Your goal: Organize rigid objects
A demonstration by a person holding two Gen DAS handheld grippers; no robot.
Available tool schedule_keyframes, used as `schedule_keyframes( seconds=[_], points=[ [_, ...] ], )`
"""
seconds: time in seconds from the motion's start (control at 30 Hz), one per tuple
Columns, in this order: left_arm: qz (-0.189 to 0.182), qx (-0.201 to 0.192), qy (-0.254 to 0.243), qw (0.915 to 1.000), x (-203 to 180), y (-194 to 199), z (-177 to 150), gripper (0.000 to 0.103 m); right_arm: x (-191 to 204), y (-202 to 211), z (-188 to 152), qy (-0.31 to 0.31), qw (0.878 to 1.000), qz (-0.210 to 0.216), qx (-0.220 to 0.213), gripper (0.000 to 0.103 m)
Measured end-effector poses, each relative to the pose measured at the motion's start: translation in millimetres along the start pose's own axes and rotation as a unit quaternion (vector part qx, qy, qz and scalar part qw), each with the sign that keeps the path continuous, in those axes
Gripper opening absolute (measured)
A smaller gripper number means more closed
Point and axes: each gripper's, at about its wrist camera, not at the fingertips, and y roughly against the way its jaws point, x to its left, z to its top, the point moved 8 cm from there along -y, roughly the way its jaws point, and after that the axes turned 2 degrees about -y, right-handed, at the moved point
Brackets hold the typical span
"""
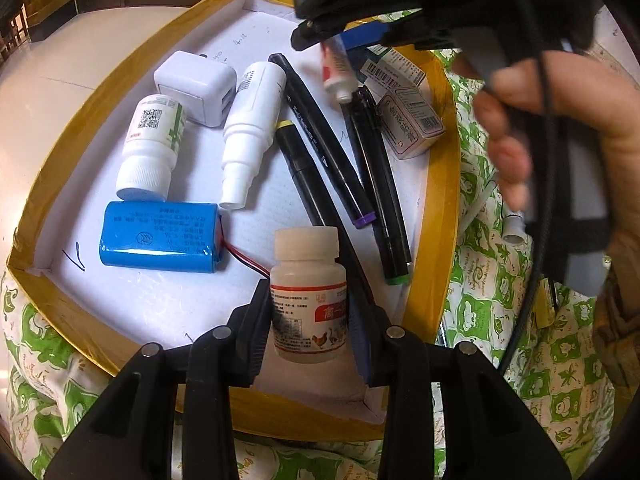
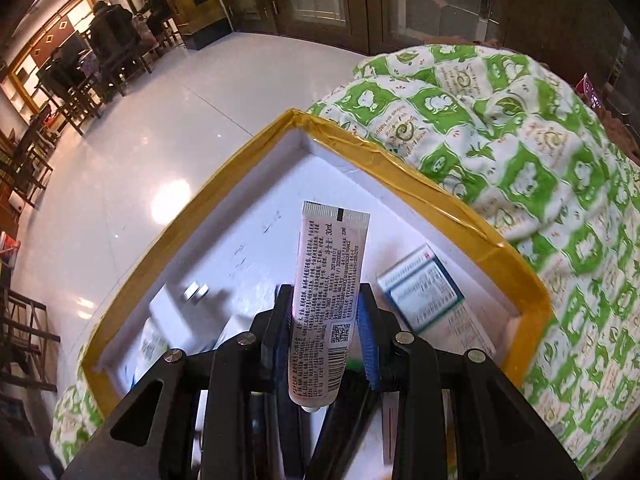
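My left gripper (image 1: 309,300) is shut on a white pill bottle (image 1: 307,276) with a red-edged label, holding it upright over the near part of a yellow-rimmed white box (image 1: 440,200). In the right wrist view my right gripper (image 2: 325,300) is shut on a pale tube (image 2: 330,264) covered in printed text, crimped end up, over the far part of the box (image 2: 440,196). The left wrist view shows that right gripper (image 1: 334,38) with the tube (image 1: 338,74) hanging above the markers, and a hand (image 1: 560,128) holding it.
In the box lie a white charger (image 1: 196,88), a green-labelled bottle (image 1: 150,144), a spray bottle (image 1: 250,128), a blue battery pack (image 1: 160,236), several black markers (image 1: 320,136) and small cartons (image 1: 412,124). A green-patterned quilt (image 2: 520,160) lies under the box. Shiny floor (image 2: 120,152) lies beyond.
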Motion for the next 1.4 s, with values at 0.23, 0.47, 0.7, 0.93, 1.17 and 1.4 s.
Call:
schedule_keyframes(
  seconds=[0.23, 0.47, 0.7, 0.93, 1.17, 1.4],
  points=[
    [0.003, 0.000, -0.004, 1.0000, 6, 0, 0, 0.033, -1, -15, -5, -0.007, 1.000, -0.008, 0.004, 0.028],
    [0.014, 0.000, -0.010, 0.9999, 1, -1, 0, 0.033, 0, -3, -15, -0.018, 1.000, -0.006, -0.009, 0.043],
    [0.029, 0.000, -0.017, 0.9994, -6, -3, 0, 0.034, -10, 26, -32, -0.032, 0.999, 0.016, -0.032, 0.051],
    [0.043, 0.001, -0.021, 0.9988, -12, -4, 0, 0.034, -31, 60, -66, -0.043, 0.998, 0.031, -0.045, 0.051],
    [0.052, 0.004, -0.024, 0.9984, -17, -5, 2, 0.034, -35, 76, -86, -0.064, 0.996, 0.047, -0.049, 0.051],
    [0.067, -0.005, -0.031, 0.9973, -26, -1, 6, 0.048, -46, 94, -136, -0.112, 0.990, 0.069, -0.044, 0.061]
  ],
)
